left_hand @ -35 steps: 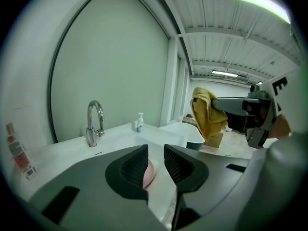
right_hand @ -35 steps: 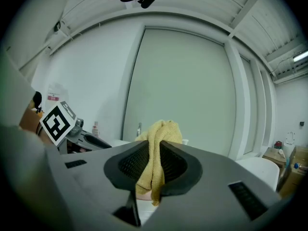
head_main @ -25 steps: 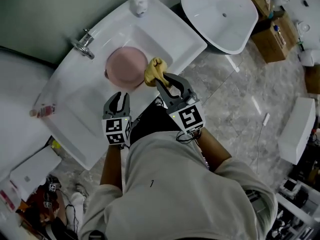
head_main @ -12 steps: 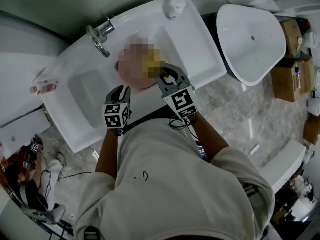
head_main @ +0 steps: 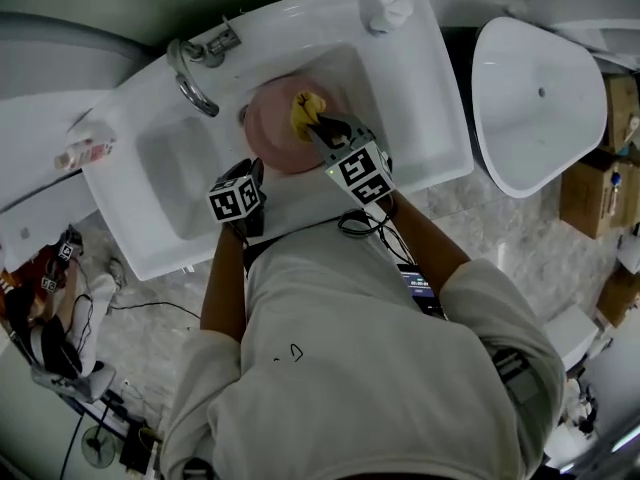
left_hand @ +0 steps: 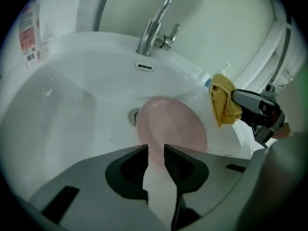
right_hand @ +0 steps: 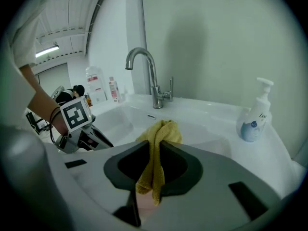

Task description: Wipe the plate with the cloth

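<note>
A pink plate [head_main: 275, 128] lies in the white sink [head_main: 150, 178], tilted against the basin's right slope beside the drain; it is also in the left gripper view [left_hand: 171, 126]. My right gripper [head_main: 320, 128] is shut on a yellow cloth [head_main: 305, 108] and holds it just above the plate's right side. The cloth [right_hand: 155, 148] hangs bunched between the jaws. My left gripper [head_main: 256, 170] hovers at the sink's front rim. Its jaws [left_hand: 156, 149] stand a narrow gap apart, with nothing in them and the plate's near rim just past the tips. From the left I see the cloth [left_hand: 224, 100] in the right gripper [left_hand: 234, 96].
A chrome faucet [head_main: 190, 78] stands at the back of the sink, and a soap dispenser [right_hand: 254, 114] on its right corner. A small bottle [head_main: 85, 153] lies on the left ledge. A loose white basin [head_main: 540, 98] and cardboard boxes [head_main: 600, 188] are on the floor at right.
My right gripper has carried the cloth from beside the plate to over it. My left gripper has come closer to the plate's near rim. The head view has swung round.
</note>
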`<state>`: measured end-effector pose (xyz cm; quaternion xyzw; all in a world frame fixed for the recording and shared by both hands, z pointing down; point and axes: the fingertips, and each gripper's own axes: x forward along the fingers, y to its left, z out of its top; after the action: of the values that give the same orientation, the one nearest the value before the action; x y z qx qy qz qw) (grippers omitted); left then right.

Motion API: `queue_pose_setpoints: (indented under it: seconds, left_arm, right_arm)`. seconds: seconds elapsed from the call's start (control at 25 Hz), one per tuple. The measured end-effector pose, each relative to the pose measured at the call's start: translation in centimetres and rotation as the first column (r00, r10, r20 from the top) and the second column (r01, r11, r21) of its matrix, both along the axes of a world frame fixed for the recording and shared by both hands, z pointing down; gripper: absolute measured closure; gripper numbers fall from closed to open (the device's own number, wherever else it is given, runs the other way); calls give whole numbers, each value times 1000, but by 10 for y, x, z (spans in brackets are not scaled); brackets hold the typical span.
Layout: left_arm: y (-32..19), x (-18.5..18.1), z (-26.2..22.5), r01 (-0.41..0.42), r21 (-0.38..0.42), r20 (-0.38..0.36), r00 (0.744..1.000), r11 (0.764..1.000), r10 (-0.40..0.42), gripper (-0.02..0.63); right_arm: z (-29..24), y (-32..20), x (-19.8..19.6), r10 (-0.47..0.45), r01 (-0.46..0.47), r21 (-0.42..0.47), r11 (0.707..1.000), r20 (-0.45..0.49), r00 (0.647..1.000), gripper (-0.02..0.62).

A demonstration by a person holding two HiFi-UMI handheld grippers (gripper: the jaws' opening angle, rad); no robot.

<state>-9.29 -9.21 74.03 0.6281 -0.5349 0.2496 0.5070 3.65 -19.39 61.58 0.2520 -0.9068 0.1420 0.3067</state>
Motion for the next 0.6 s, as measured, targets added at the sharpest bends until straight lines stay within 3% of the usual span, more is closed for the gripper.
queue_pose_setpoints:
  seconds: [0.16, 0.32, 0.6]
  left_arm:
    - [-4, -3, 24, 85, -39, -67, 994, 996, -88, 489]
    - [-8, -14, 36, 137, -59, -79, 987, 989, -142, 489]
    - [-14, -5, 54, 114, -91, -116, 985, 989, -124, 489]
  right_arm:
    - [14, -1, -8, -32, 31, -40, 999, -21, 999, 531]
    - [18, 2, -17, -59, 58, -66, 996, -15, 998, 531]
    - [26, -9, -17, -86, 84, -49, 995, -26, 996, 531]
